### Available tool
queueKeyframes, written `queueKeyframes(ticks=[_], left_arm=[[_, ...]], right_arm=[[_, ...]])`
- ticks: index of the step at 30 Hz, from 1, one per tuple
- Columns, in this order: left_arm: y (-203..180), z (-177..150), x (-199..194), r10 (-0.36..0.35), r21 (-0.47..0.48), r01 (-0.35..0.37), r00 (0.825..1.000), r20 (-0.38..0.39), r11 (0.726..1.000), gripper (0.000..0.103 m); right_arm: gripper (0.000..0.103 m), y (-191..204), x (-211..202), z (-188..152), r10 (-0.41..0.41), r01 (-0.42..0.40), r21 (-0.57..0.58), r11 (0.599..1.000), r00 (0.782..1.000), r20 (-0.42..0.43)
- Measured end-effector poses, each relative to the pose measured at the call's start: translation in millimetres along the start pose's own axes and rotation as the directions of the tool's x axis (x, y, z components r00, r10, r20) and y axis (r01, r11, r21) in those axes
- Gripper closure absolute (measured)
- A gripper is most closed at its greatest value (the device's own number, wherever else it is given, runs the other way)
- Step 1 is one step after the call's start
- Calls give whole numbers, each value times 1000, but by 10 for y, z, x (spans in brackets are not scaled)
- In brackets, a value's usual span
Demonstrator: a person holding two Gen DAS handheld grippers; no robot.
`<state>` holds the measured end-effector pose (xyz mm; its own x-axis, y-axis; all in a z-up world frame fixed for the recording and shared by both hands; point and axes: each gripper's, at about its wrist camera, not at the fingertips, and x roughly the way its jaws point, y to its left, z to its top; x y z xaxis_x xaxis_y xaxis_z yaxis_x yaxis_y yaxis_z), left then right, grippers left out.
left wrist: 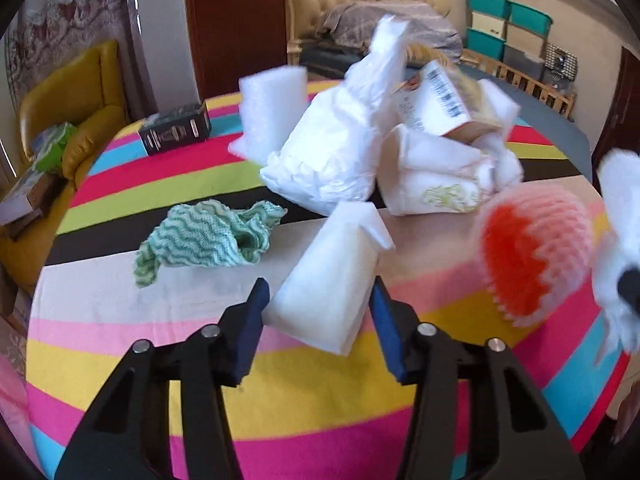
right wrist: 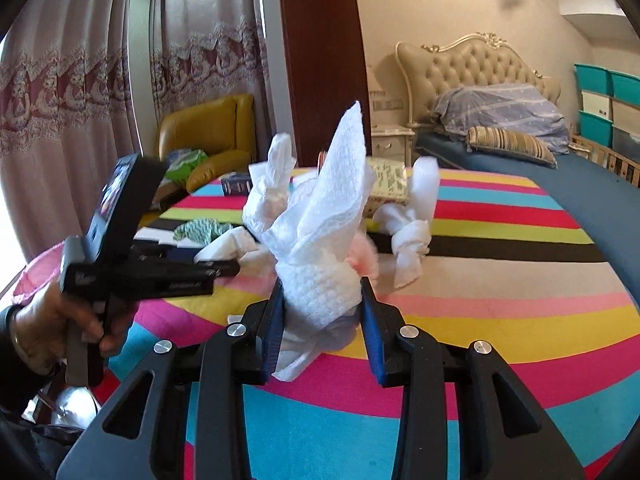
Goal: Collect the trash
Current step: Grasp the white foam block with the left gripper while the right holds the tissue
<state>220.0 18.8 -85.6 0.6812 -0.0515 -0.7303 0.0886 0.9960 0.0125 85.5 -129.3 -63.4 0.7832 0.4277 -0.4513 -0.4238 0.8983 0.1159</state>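
The right gripper [right wrist: 322, 316] is pinching a crumpled paper towel [right wrist: 324, 240]; the left gripper [left wrist: 318, 300] is spread wide around a white foam piece [left wrist: 332, 280] on the striped tablecloth [left wrist: 320, 400].

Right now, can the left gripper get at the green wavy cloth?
Probably yes, once freed. The green wavy cloth lies in the open on the striped tablecloth, nothing over it, just left of the left gripper. But its jaws stand around a white foam piece.

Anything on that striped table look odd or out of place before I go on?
Only the litter itself: crumpled white plastic bag, tipped barcoded carton, scrunched green wavy cloth. The black box sits apart, intact, perhaps not trash.
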Motion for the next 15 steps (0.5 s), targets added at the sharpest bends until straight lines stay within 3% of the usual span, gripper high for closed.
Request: queueKeyframes(ticks=[15], left_arm=[[101, -571, -866, 13, -63, 0, 976, 216, 998, 54]], right_arm=[[68, 185, -7, 10, 17, -17, -74, 997, 1000, 2]])
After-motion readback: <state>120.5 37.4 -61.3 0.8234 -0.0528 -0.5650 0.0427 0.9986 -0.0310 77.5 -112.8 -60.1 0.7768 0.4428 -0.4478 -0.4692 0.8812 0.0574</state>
